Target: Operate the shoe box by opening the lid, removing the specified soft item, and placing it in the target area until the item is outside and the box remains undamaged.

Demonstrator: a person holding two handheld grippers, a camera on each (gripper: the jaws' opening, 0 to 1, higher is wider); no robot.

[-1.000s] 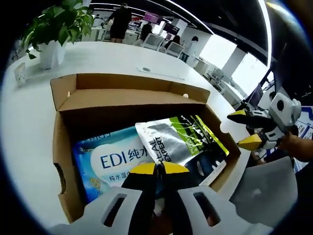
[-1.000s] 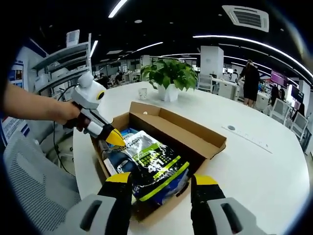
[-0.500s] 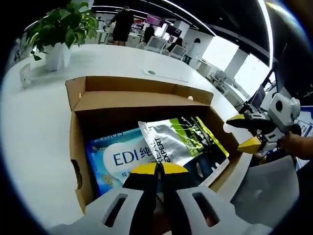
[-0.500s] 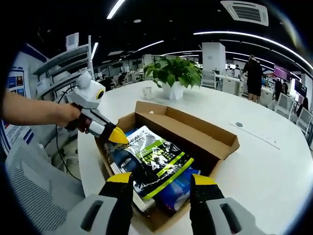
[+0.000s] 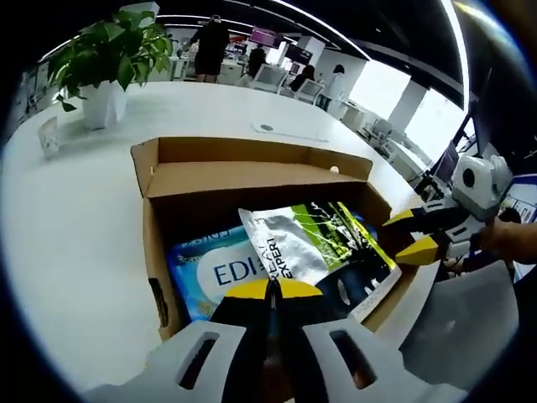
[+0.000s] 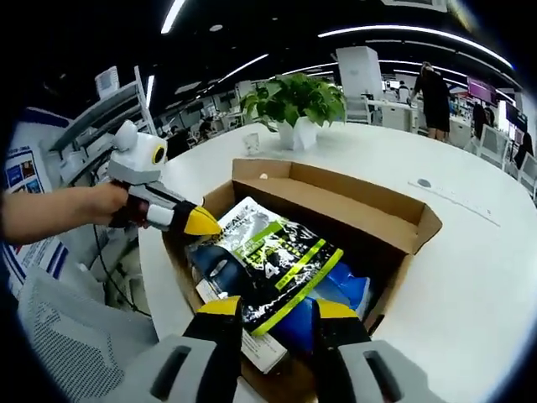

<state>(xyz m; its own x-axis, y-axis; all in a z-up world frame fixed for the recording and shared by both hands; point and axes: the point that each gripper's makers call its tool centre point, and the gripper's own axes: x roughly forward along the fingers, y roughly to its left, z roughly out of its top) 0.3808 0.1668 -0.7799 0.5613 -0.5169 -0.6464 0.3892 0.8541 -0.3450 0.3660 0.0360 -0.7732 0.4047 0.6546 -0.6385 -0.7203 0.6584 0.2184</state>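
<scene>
The open cardboard shoe box (image 6: 336,197) on the white table (image 6: 470,277) holds a silver-green foil pouch (image 5: 306,239) atop a blue wet-wipes pack (image 5: 210,269), the left gripper (image 5: 268,290) pinched together at the pouch's edge, the right gripper (image 6: 273,306) parted above the box.

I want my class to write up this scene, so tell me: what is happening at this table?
A person works two handheld grippers over an open cardboard shoe box on a white table. The lid is already folded back. The left gripper, its jaws closed, touches the corner of a silver and green pouch lying on a blue pack. The right gripper, jaws open, hangs over the pouch's near end. Nothing has been lifted out yet.
</scene>
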